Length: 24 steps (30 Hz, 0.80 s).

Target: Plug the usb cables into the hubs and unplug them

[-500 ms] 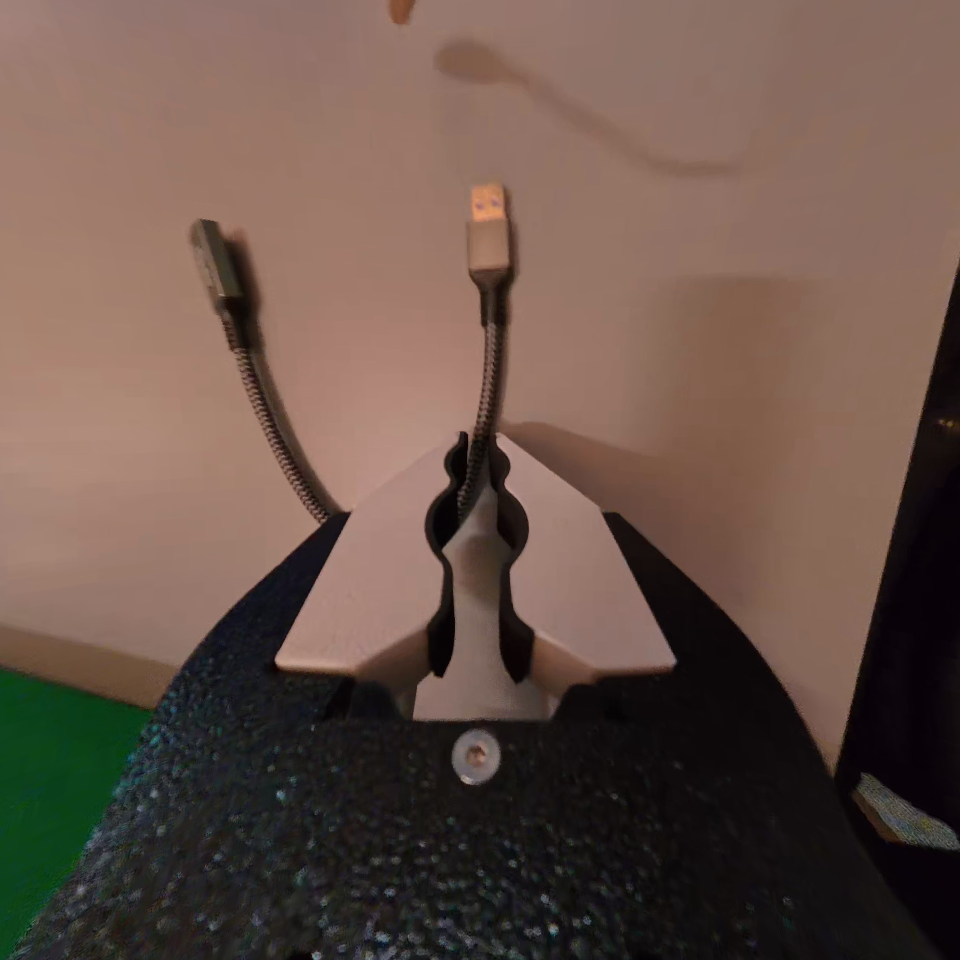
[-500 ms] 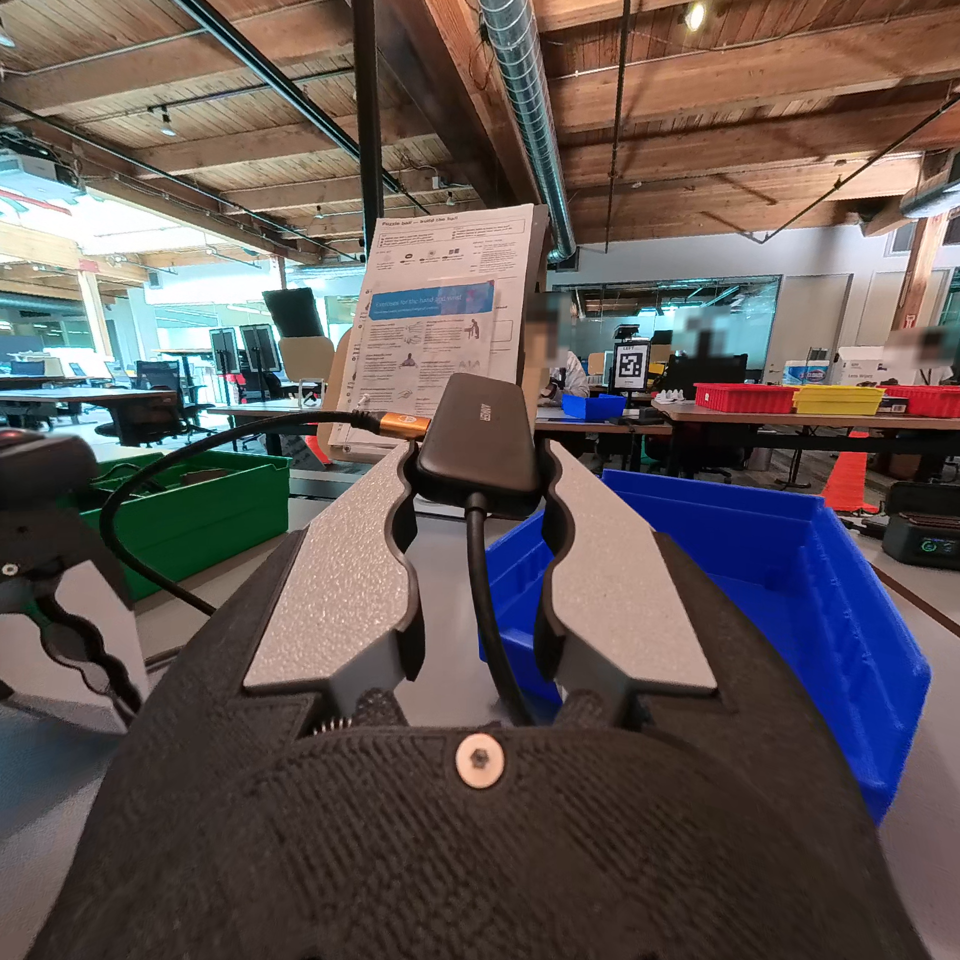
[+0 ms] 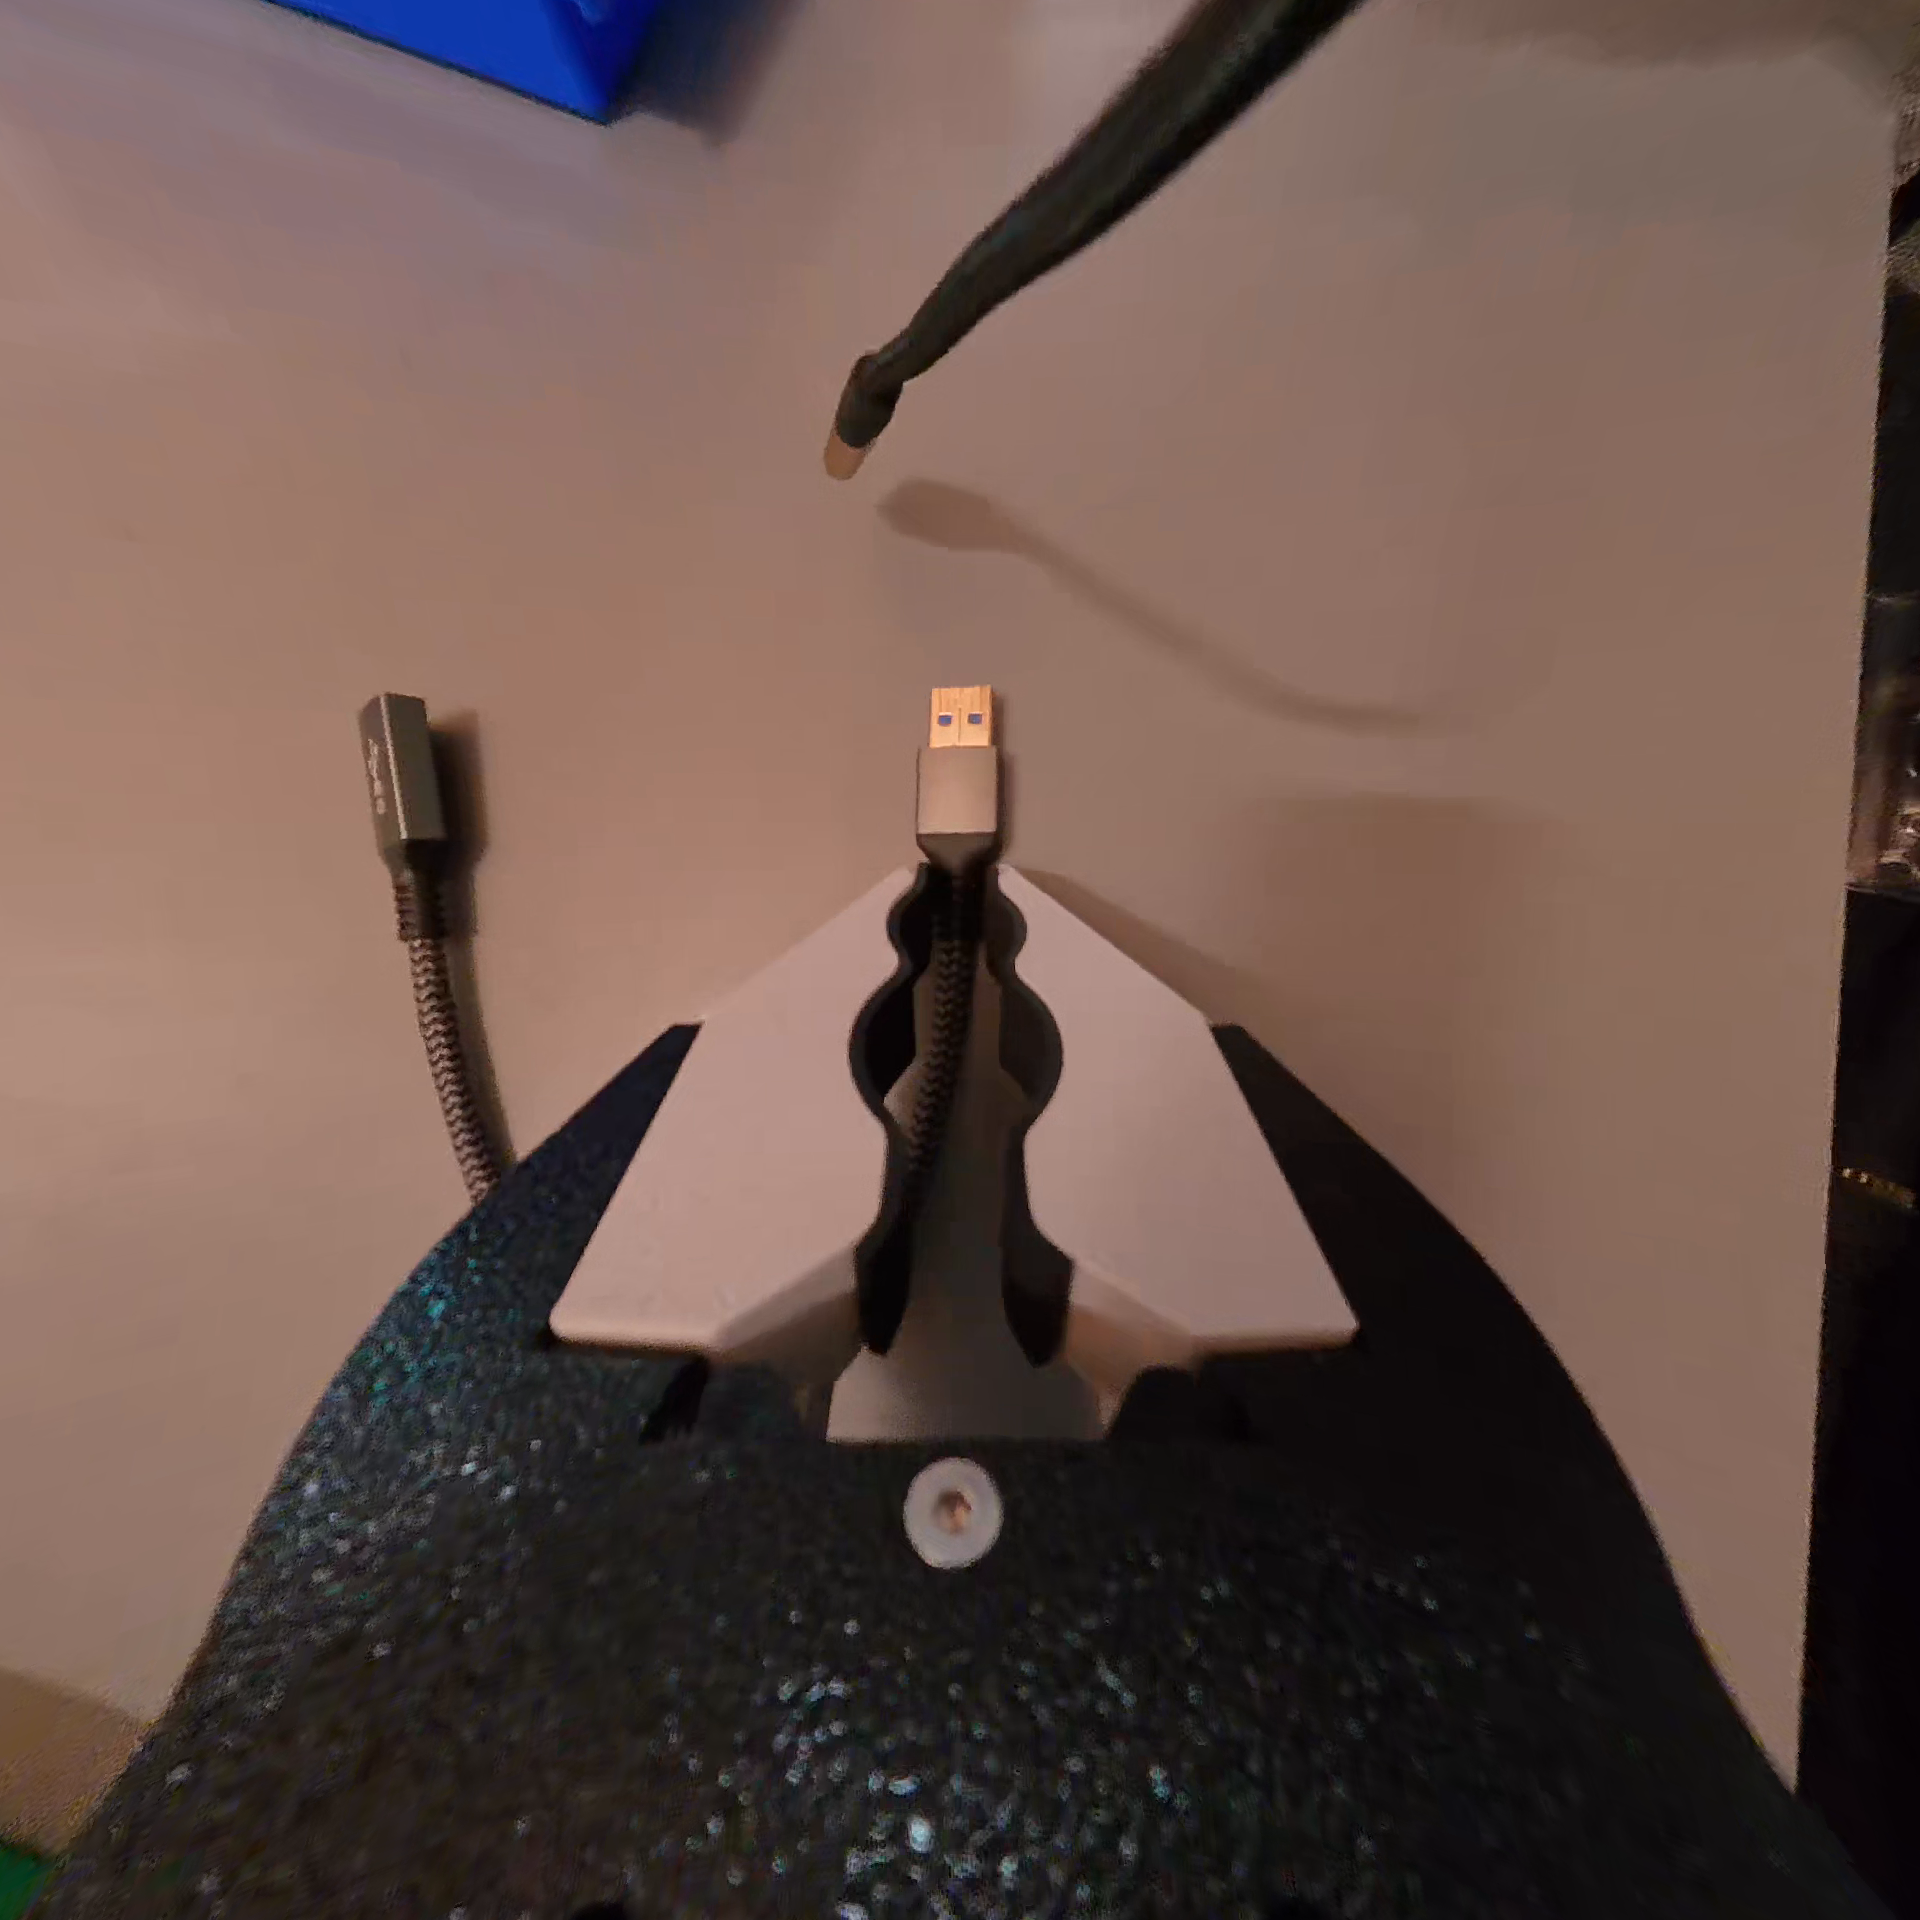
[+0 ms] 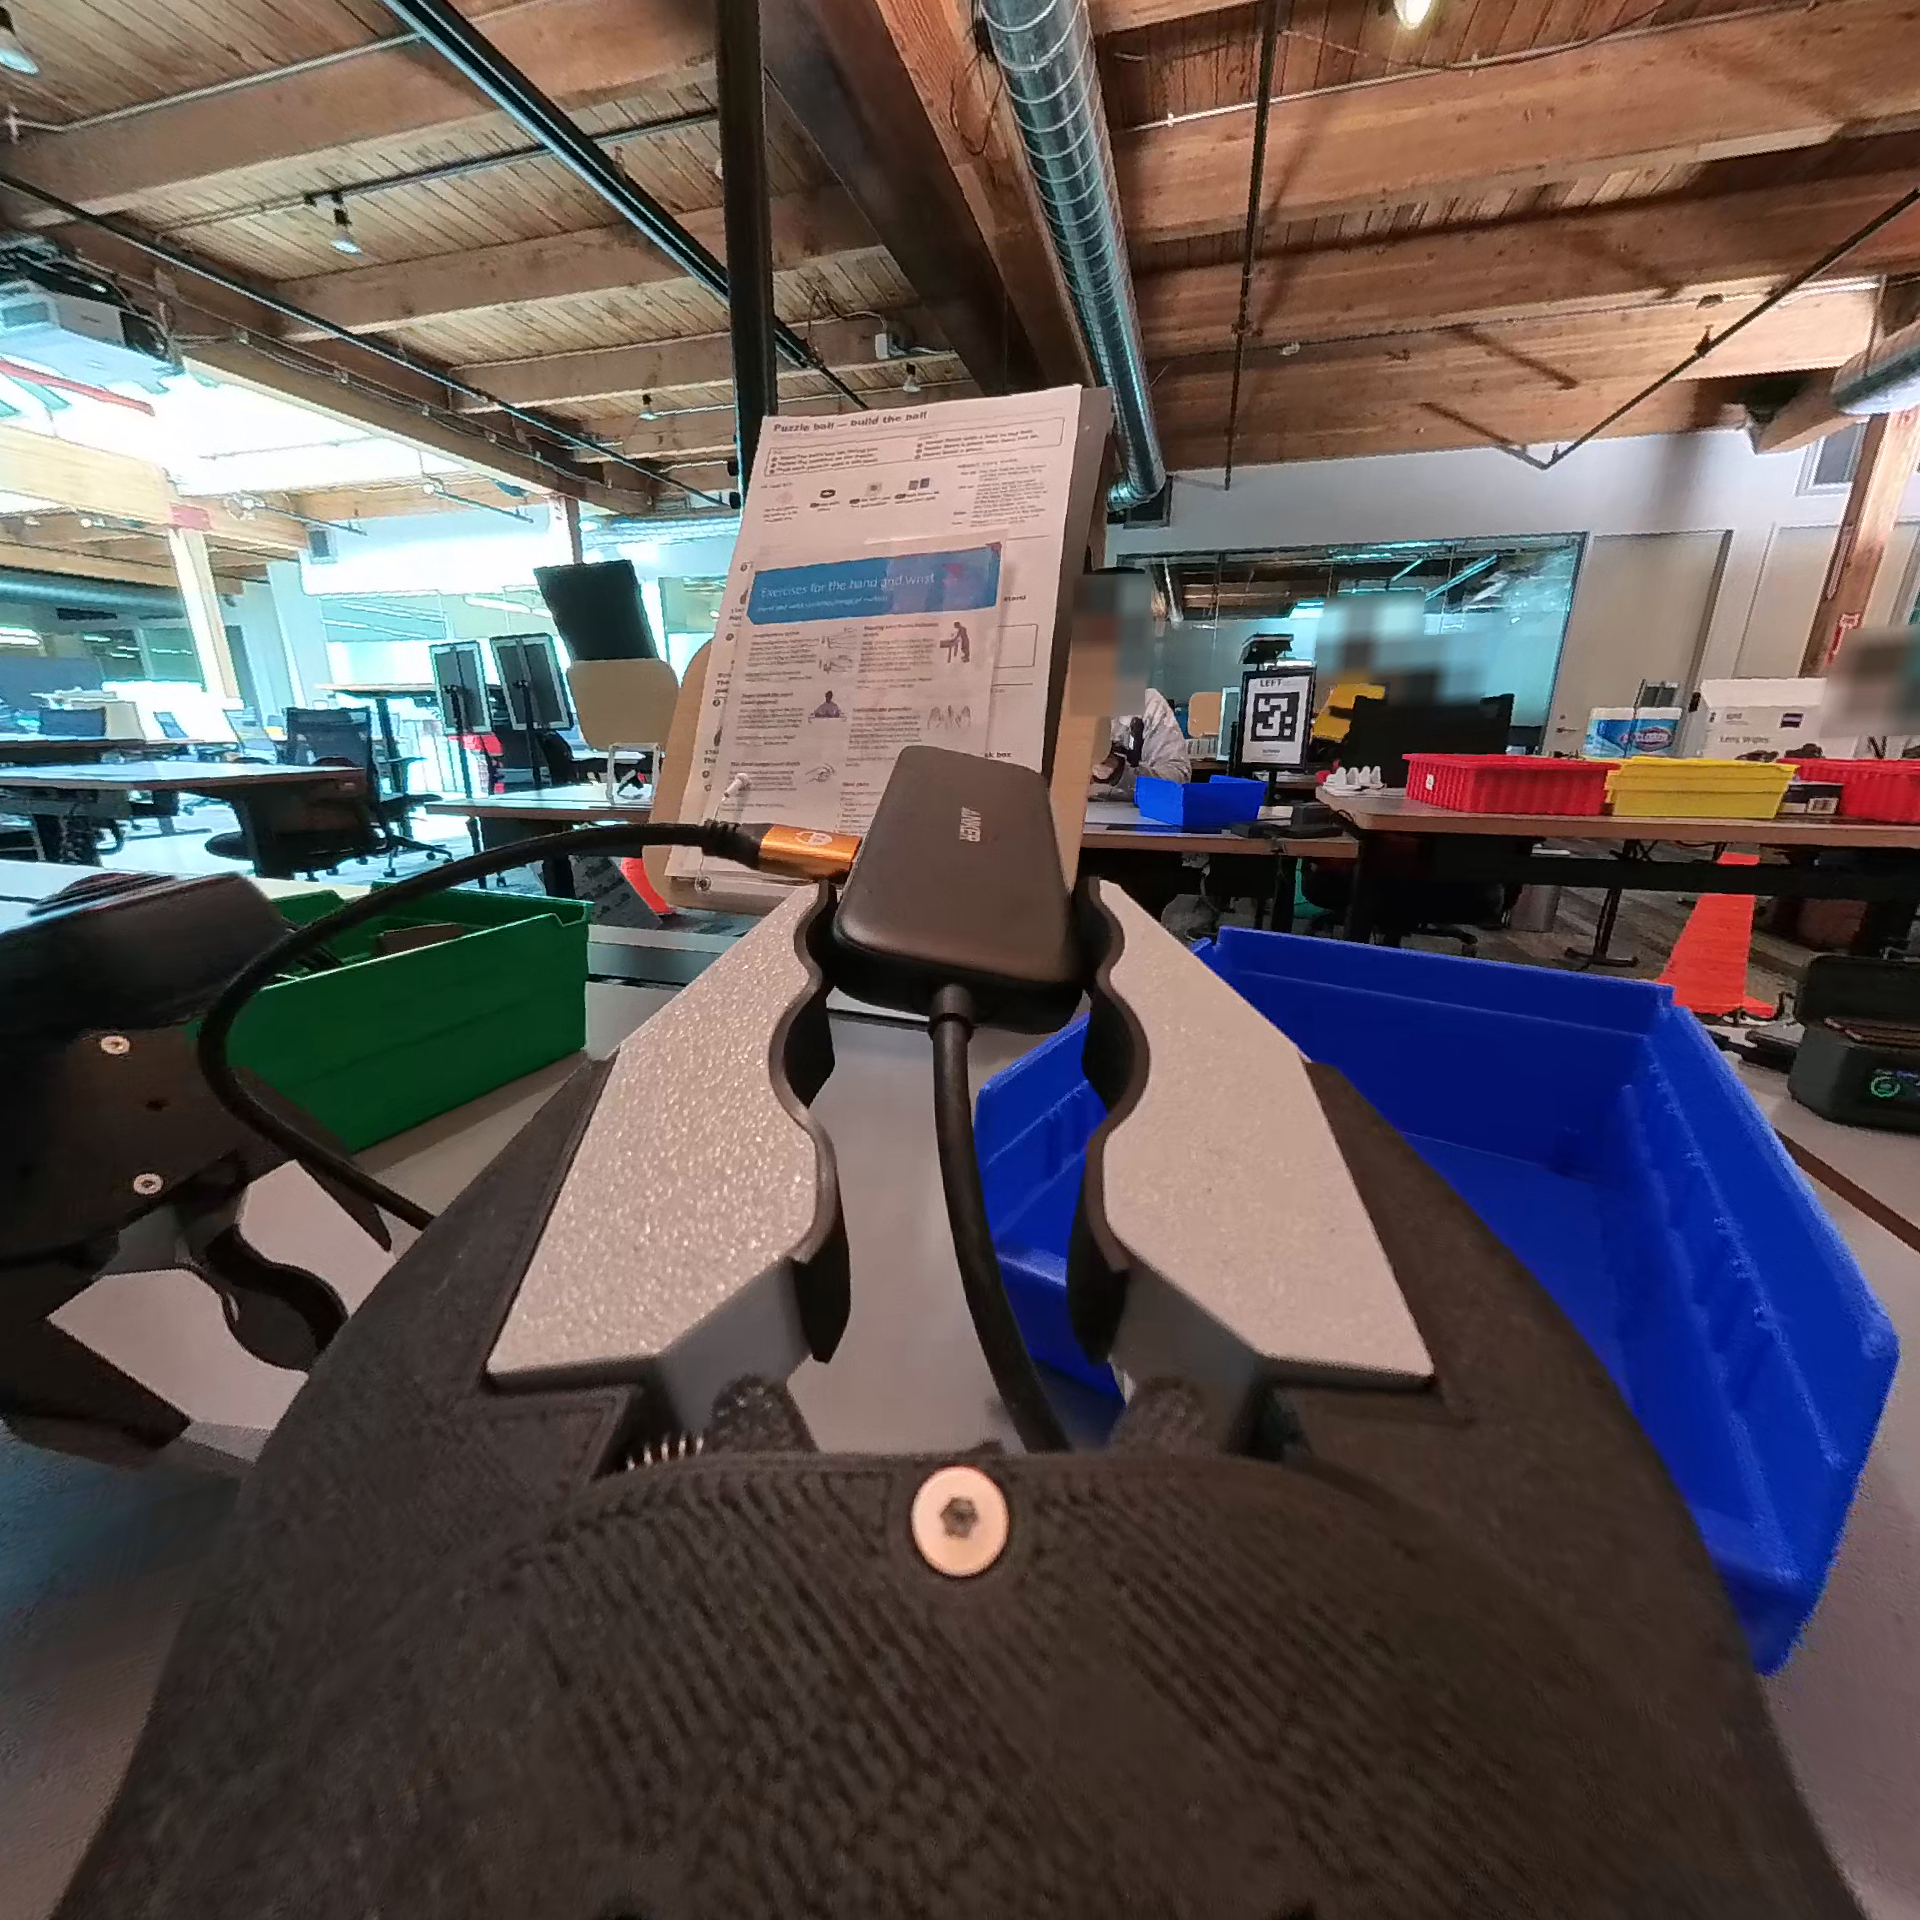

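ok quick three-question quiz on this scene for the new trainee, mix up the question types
1. True or false: the left claw is shut on a braided cable just behind its USB-A plug.
2. Multiple choice: what does the right claw grip? A) a dark hub B) the blue bin C) the green bin
3. Fill in: the orange-collared plug sits in the hub's ___ side, as the right wrist view shows it.

Key: 1 true; 2 A; 3 left
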{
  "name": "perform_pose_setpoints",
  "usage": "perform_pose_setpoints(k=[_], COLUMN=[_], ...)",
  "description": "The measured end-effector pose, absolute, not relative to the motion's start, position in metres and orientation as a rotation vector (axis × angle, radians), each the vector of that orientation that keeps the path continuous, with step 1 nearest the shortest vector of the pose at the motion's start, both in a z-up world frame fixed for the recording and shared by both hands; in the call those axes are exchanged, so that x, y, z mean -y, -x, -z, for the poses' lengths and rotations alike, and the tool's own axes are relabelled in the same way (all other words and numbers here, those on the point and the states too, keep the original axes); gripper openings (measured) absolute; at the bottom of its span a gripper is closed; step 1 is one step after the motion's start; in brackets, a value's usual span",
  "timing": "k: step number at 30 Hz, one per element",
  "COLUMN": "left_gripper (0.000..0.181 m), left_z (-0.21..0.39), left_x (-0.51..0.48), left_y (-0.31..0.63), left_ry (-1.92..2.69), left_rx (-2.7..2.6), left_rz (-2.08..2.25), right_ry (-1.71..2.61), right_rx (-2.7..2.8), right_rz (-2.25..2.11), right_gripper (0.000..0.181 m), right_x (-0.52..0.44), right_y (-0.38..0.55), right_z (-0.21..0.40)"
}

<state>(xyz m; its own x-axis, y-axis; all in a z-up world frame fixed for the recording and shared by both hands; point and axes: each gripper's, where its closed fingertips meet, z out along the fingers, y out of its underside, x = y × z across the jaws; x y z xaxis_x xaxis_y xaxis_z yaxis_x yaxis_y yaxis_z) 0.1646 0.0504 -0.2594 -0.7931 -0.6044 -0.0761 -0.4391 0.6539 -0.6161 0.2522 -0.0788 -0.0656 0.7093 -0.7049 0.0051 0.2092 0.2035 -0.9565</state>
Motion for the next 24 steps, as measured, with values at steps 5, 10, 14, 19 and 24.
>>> perform_pose_setpoints(k=[5,10,14,19,24], left_gripper=[0.006,0.007,0.006,0.008,0.011], left_z=[0.228,0.149,0.108,0.154,0.187], left_x=[-0.045,-0.031,-0.039,-0.069,-0.110], left_y=[-0.165,-0.145,-0.143,-0.182,-0.204], left_ry=[0.870,0.940,1.080,1.477,1.533], left_rx=[-2.527,-2.392,-2.191,-2.094,-2.053], left_rz=[1.078,1.744,2.274,2.094,1.538], right_ry=[1.193,1.147,1.098,1.102,1.132], right_rx=[-0.496,-0.513,-0.519,-0.524,-0.504], right_rz=[0.687,0.684,0.657,0.661,0.671], right_gripper=[0.045,0.045,0.045,0.045,0.045], right_x=[0.085,0.100,0.111,0.113,0.105], right_y=[-0.253,-0.254,-0.253,-0.254,-0.252], right_z=[0.061,0.051,0.042,0.043,0.045])
